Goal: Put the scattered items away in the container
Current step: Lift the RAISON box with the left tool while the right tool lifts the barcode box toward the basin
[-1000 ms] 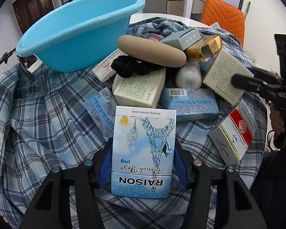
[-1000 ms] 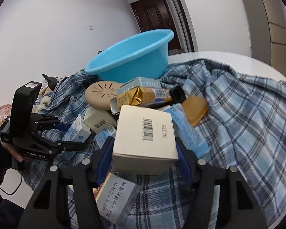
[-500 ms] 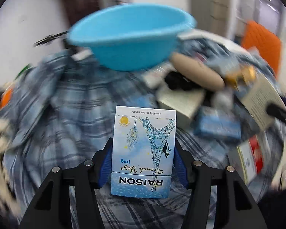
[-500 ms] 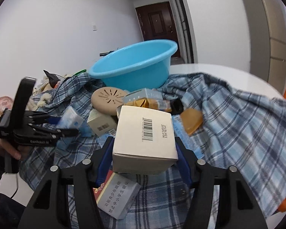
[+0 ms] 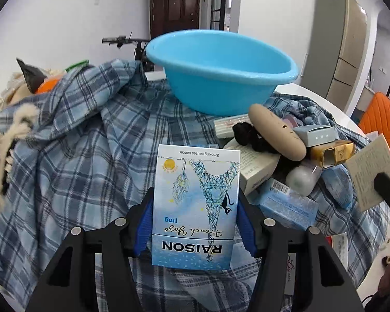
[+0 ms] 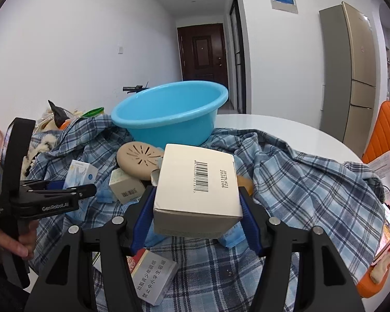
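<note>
Left gripper (image 5: 195, 223) clamps the RAISON cigarette pack (image 5: 196, 202) and right gripper (image 6: 196, 208) clamps the beige barcoded box (image 6: 197, 189), both above the plaid cloth (image 5: 85, 156), with the box pile (image 5: 286, 166) and tan disc (image 6: 139, 161) before the blue basin (image 5: 221, 72).

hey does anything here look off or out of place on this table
Yes. The blue basin sits tilted on the rumpled plaid cloth, still empty. The gold box in the pile has an open, crumpled end. Each tool holds a box.
</note>
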